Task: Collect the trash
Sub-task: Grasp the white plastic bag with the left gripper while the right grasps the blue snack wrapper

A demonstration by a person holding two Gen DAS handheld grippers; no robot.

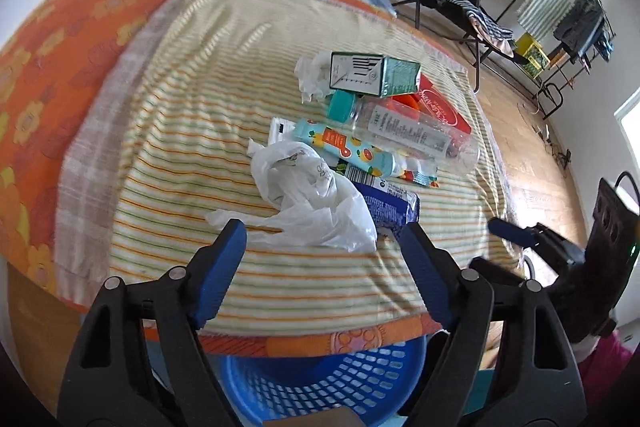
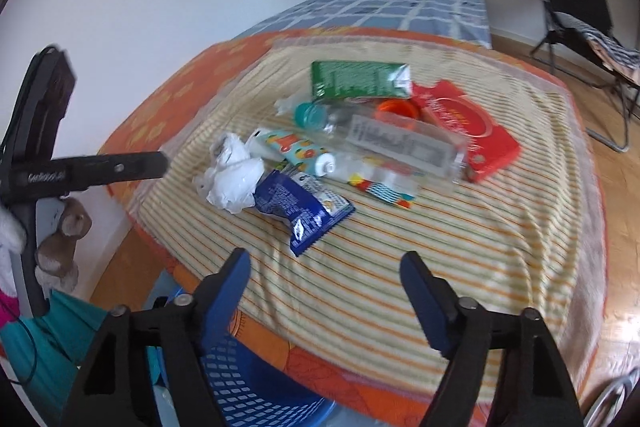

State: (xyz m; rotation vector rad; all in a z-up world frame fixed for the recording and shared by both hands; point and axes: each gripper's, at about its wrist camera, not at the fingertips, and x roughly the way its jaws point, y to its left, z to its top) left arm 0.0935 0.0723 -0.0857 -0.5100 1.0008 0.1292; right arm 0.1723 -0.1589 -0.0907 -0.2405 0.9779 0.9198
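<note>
bed point(image 2: 168, 99) bears striped blanket point(image 2: 400, 267) holding trash point(image 2: 360, 143).

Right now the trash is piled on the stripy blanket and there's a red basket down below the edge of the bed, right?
Almost. The trash pile, like the white plastic bag and the clear bottle, does lie on the stripy blanket. But the basket below the bed's edge is blue, not red, as the left wrist view shows.

We carry two alike grippers: the left gripper point(image 1: 320, 239) and right gripper point(image 2: 325, 267) have black plastic arms, silver rivets and ribbed blue pads point(image 2: 224, 291). White lettering marks one black bar.
</note>
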